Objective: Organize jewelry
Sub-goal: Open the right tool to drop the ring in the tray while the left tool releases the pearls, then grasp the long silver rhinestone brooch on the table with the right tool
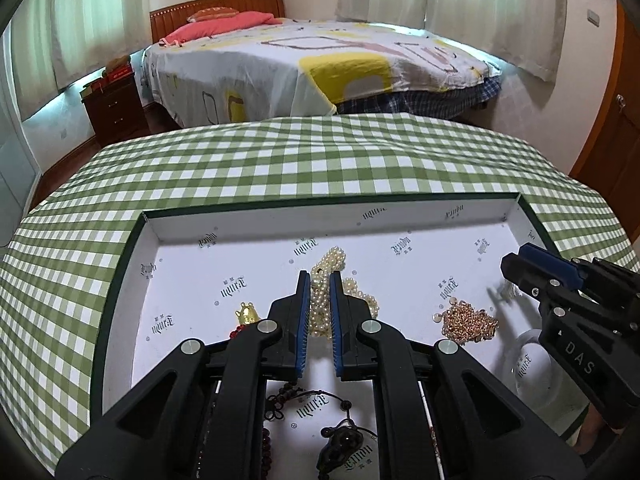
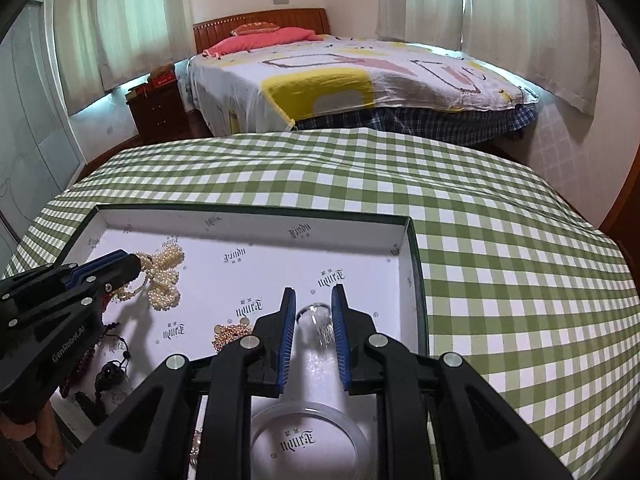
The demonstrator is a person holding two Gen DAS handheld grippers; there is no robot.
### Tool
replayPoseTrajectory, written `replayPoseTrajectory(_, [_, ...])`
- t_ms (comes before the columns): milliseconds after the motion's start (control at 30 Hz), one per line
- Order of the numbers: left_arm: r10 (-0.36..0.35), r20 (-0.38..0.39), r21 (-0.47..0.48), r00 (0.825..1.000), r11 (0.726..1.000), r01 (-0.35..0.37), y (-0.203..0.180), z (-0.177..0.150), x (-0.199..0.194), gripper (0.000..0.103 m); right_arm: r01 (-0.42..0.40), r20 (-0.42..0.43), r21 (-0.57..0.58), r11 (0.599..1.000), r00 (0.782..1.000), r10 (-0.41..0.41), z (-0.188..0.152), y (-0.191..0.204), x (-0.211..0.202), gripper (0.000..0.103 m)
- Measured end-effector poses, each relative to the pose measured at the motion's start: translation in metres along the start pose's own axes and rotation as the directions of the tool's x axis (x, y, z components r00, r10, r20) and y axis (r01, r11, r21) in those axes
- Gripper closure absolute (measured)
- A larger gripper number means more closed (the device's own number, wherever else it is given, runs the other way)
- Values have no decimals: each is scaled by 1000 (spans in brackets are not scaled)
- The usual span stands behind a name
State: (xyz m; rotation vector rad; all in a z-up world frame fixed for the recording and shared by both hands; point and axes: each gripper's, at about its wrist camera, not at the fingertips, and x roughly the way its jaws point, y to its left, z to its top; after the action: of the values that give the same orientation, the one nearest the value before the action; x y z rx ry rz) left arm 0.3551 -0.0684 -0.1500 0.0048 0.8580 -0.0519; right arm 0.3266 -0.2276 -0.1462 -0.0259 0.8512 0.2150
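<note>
In the tray (image 1: pixel 132 280), L gripper (image 1: pixel 320 280) pinches pearl necklace (image 1: pixel 332 264); R gripper (image 2: pixel 314 294) spread w/ small gap around clear piece (image 2: pixel 316 320).

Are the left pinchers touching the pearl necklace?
Touching. In the left wrist view the left gripper has both blue pads pressed against the pearl necklace; the strands are squeezed between them.

- Right gripper (image 2: pixel 313 322) low over the white tray (image 2: pixel 412 264), fingers (image 2: pixel 285 332) close either side of a clear ring (image 2: pixel 316 326), contact unclear.
- A clear bangle (image 2: pixel 260 428) lies on the tray floor below it.
- Gold chain (image 2: pixel 230 334) heaped just left.
- Left gripper (image 2: pixel 134 265) tips are in the pearls (image 2: pixel 166 276).
- Dark beads (image 2: pixel 108 376) at the near left.
- Green check cloth (image 2: pixel 500 260) under the tray.
</note>
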Motion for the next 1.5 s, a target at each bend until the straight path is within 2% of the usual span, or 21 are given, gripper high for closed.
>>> replayPoseTrajectory(333, [-1,-11,5,1000,1000,1,-3,2,2,92,-1,-5,3,1000,1000,1,1,0,1,81])
replayPoseTrajectory(400, [-3,-11,3,1000,1000,3,-3,2,2,90,0,-1,3,1000,1000,0,1,1,0,75])
replayPoseTrajectory(500, [-7,-1,-7,1000,1000,7,-2,2,0,68,1,8,3,1000,1000,-1,2,0,-1,64])
replayPoseTrajectory(667, [-14,-1,-8,1000,1000,14,-2,1,-2,62,5,20,-1,1000,1000,-4,1,0,-3,58])
replayPoseTrajectory(733, [-19,7,-18,1000,1000,19,-1,1,-4,52,7,28,2,1000,1000,-7,0,0,-5,55])
replayPoseTrajectory(800, [-27,10,-28,1000,999,27,1,1,-7,50,5,39,5,1000,999,-6,0,0,-8,49])
replayPoseTrajectory(867, [-35,13,-35,999,999,35,2,0,-11,45,9,48,5,1000,999,-9,0,2,-11,48])
replayPoseTrajectory(1033, [-30,44,-26,999,999,31,4,-1,-30,39,15,77,5,1000,997,-15,-1,6,-25,44])
replayPoseTrajectory(1300, [-1,139,-61,990,998,10,32,-12,-91,38,14,141,13,1000,990,-16,-14,15,-68,40])
replayPoseTrajectory(1500, [51,187,-87,981,996,-36,59,-37,-134,38,9,160,9,1000,987,-10,-36,29,-96,40])
